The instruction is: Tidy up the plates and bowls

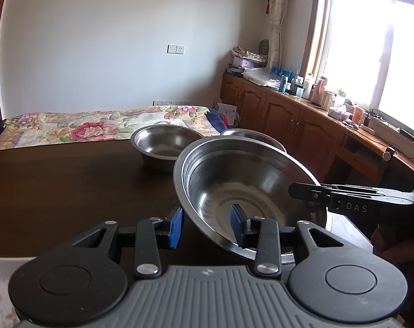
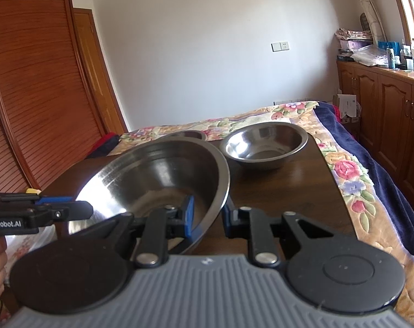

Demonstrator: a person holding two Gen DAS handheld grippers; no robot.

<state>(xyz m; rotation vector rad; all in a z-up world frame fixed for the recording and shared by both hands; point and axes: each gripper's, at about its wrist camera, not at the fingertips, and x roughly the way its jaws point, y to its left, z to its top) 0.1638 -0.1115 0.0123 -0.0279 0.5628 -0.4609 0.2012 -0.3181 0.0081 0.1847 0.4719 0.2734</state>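
Two hand-held grippers at a large steel bowl (image 1: 250, 188), which is tilted above the dark wooden counter (image 1: 70, 180). The left gripper (image 1: 207, 225) straddles the bowl's near rim: one blue-padded finger lies outside the wall, the other inside the basin. The fingers stand apart with a visible gap to the outer pad, so the rim is bracketed rather than pinched. The right gripper (image 2: 207, 216) meets the opposite rim in the same manner, with one blue finger inside the bowl and one outside; whether its pads press the metal cannot be told. In the left wrist view the right gripper enters from the right edge at the bowl's far rim. Two smaller steel bowls sit upright on the counter behind the large one: a left small bowl (image 1: 166, 145) and a right small bowl (image 2: 264, 145), the latter mostly hidden in the left view. A floral bedspread (image 1: 97, 125) lies beyond the counter.
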